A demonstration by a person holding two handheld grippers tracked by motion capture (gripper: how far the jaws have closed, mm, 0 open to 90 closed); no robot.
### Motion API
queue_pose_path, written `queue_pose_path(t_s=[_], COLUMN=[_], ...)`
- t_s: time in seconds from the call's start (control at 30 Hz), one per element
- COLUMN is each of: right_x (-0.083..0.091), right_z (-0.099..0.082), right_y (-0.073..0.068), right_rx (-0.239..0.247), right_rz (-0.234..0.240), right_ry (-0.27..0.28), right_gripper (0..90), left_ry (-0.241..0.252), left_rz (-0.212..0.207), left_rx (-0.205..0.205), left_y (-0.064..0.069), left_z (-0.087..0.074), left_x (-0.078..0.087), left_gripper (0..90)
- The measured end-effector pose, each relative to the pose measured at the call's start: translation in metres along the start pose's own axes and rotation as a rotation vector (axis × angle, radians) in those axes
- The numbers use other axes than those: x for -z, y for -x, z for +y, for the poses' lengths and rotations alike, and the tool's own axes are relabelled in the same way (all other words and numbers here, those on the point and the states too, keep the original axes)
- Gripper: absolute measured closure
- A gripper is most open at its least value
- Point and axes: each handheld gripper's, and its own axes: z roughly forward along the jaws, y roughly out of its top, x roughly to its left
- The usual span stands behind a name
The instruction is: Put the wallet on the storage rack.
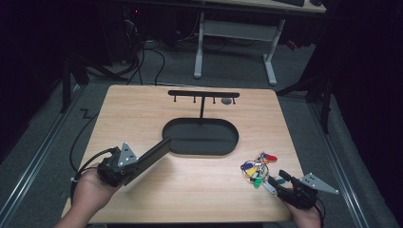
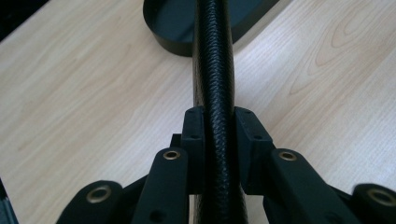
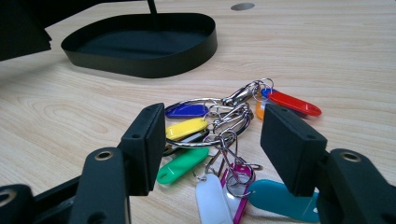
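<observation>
The left gripper (image 1: 142, 163) is clamped on a flat black leather-textured piece (image 2: 214, 70), which juts forward beyond its tips, the left hand (image 1: 90, 190) behind it. The right gripper (image 3: 212, 140) has its jaws spread apart, a bunch of tagged keys (image 3: 219, 144) lying between them, the right hand (image 1: 304, 216) behind.

Black items on a pale wood-grain tabletop (image 1: 142, 114).
Oval tray (image 1: 200, 137) black; key tags (image 3: 219, 154) blue, yellow, green, red, orange, white, magenta, teal.
</observation>
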Motion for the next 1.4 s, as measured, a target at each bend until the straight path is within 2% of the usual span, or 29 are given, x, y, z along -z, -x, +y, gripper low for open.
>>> queue_pose_path(t_s=[0.37, 0.6, 0.73, 0.83, 1.07, 1.4], right_x=[0.000, 0.004, 0.006, 0.007, 0.014, 0.029], right_z=[0.000, -0.001, -0.003, -0.003, -0.008, -0.016], right_y=[-0.001, -0.002, -0.003, -0.002, 0.000, 0.004], right_rx=[0.006, 0.028, 0.034, 0.028, 0.023, 0.006], right_rz=[-0.003, -0.014, -0.021, -0.028, -0.050, -0.072], right_ry=[-0.006, -0.009, -0.011, -0.014, -0.023, -0.019], right_gripper=[40.7, 40.5, 40.5, 40.5, 40.6, 40.6], left_ry=[0.044, 0.038, 0.054, 0.058, 0.063, 0.082], left_rz=[-0.001, 0.010, 0.003, -0.002, -0.005, -0.008], left_rx=[-0.054, -0.083, -0.099, -0.108, -0.156, -0.192], left_y=[0.002, 0.001, -0.002, -0.003, -0.003, 0.000], left_z=[0.025, 0.044, 0.055, 0.060, 0.076, 0.099], left_x=[-0.007, -0.016, -0.022, -0.025, -0.038, -0.053], left_gripper=[75.9, 76.2, 76.1, 76.1, 76.1, 76.2])
